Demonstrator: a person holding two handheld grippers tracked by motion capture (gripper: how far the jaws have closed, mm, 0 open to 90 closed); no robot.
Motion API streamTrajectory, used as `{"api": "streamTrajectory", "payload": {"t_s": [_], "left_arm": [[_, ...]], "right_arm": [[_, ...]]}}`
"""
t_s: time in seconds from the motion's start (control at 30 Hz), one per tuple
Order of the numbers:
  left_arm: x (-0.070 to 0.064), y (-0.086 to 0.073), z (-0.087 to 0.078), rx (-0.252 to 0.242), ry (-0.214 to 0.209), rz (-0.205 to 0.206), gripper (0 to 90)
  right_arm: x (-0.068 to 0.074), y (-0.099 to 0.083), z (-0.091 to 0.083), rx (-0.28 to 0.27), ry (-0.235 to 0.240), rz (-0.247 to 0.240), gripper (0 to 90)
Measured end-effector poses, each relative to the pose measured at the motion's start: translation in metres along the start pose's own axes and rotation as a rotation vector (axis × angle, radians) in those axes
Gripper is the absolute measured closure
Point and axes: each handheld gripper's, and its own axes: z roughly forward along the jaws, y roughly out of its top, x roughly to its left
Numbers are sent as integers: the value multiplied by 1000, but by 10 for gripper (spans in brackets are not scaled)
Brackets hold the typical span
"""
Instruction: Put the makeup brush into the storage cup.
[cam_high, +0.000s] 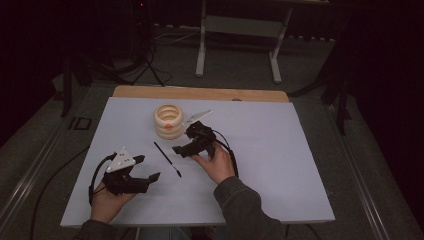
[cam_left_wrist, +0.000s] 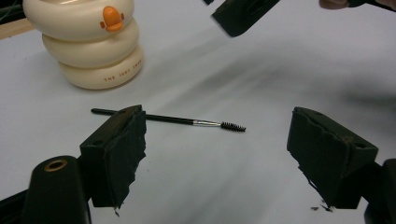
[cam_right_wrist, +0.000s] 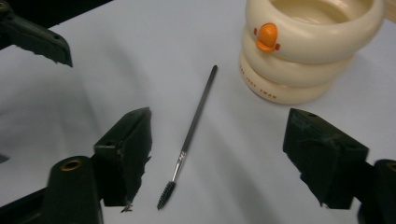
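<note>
Our right claw (cam_high: 186, 145) and left claw (cam_high: 145, 168) both gape empty, flanking the brush (cam_high: 167, 159) at mid-frame on the bench (cam_high: 280, 165), below the cream holder (cam_high: 168, 121). We judge it the approach; next, straddle the handle and pinch.

High view: up above the near edge, looking forward and down at the whole table (cam_high: 280, 150), far off. Left gripper view: low and close, facing toward 1 o'clock. Right gripper view: low and close, facing toward 10 o'clock. Shared by all: thin brush (cam_high: 167, 159) (cam_left_wrist: 168, 119) (cam_right_wrist: 189, 137), cream ring pot (cam_high: 168, 121) (cam_left_wrist: 86, 44) (cam_right_wrist: 306, 49).
</note>
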Motion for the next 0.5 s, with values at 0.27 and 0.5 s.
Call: {"api": "streamTrajectory", "payload": {"t_s": [0.27,0.5], "left_arm": [[2,0,-1,0,11,-3,201],[2,-1,-1,-3,17,-9,195]], "right_arm": [[2,8,24,70,8,16,320],[4,8,41,121,-5,19,341]]}}
